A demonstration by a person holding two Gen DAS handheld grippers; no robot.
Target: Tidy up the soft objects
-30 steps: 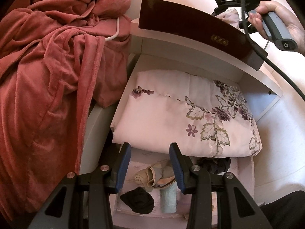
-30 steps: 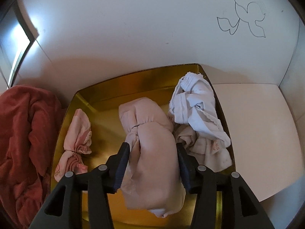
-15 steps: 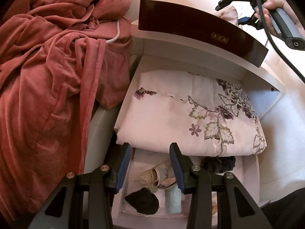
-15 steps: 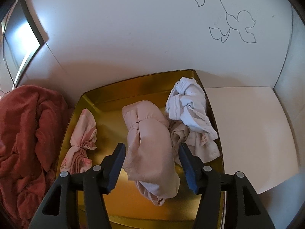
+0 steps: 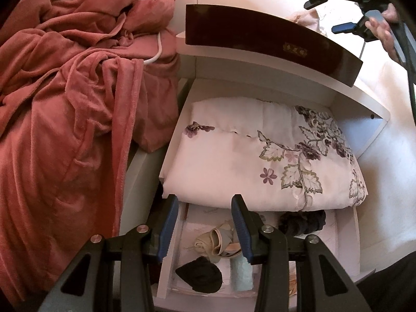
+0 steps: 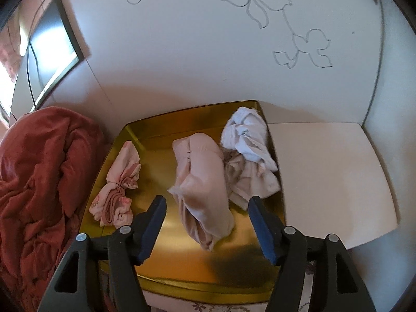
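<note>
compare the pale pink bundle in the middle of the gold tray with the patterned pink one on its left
The pale pink bundle is plain, while the patterned pink bundle carries a darker pink print. The pale one looks bulkier and is rolled into a thick lump; the patterned one is slimmer and pinched at its waist. Both are soft cloth lying loose in the gold tray, neither held by a claw.

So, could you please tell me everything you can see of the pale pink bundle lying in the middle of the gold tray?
The pale pink bundle is a soft, smooth-looking cloth rolled into a thick, creased lump. It lies loose on the floor of the gold tray, lengthways toward the camera, its near end trailing a loose fold. Its right side presses against a crumpled white and beige pile. The right gripper has just been opening; its jaws stand apart in front of it, touching nothing.
</note>
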